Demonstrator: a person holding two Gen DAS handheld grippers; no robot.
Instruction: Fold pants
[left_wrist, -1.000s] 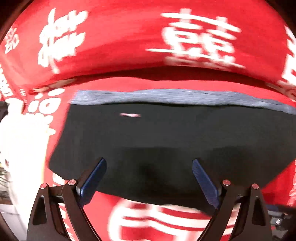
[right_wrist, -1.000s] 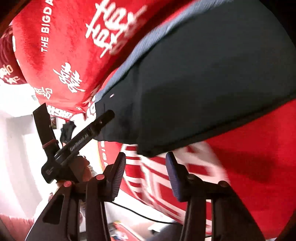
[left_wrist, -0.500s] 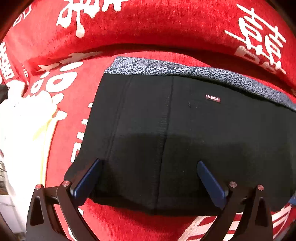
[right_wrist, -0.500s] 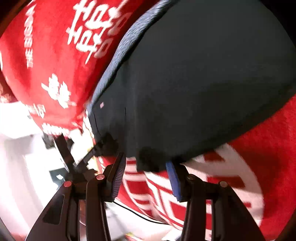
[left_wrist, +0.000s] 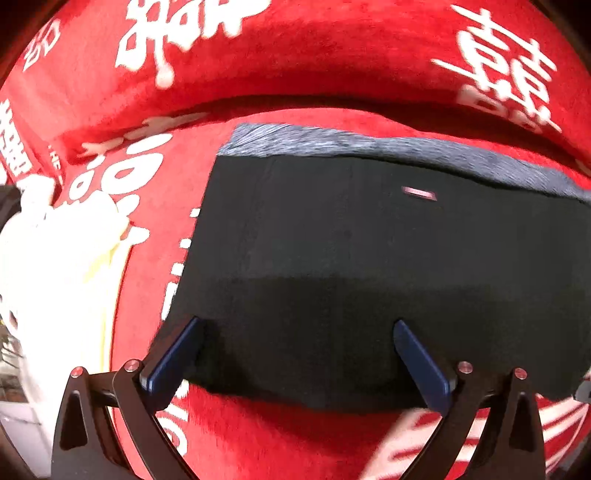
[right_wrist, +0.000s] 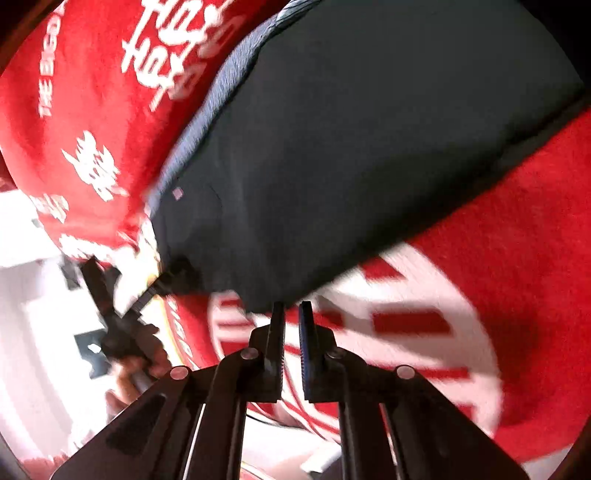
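Note:
The black pants (left_wrist: 369, 266) lie folded on a red blanket, with a grey patterned waistband (left_wrist: 369, 146) along the far edge and a small label (left_wrist: 419, 192). My left gripper (left_wrist: 295, 332) is open, its blue fingers spread over the near edge of the pants. In the right wrist view the pants (right_wrist: 369, 147) fill the upper middle. My right gripper (right_wrist: 291, 314) is nearly closed right at the near corner of the pants; I see no cloth between the fingers. The left gripper (right_wrist: 159, 284) shows at the pants' left corner.
The red blanket (left_wrist: 295, 66) with white characters covers the surface and rises in a fold behind the pants. A white and pale yellow cloth (left_wrist: 55, 258) lies at the left. A bright white area (right_wrist: 37, 314) lies beyond the blanket's edge.
My right gripper's fingers have closed from wide apart to almost together at the pants' corner. My left gripper stays open and has shifted slightly along the near edge.

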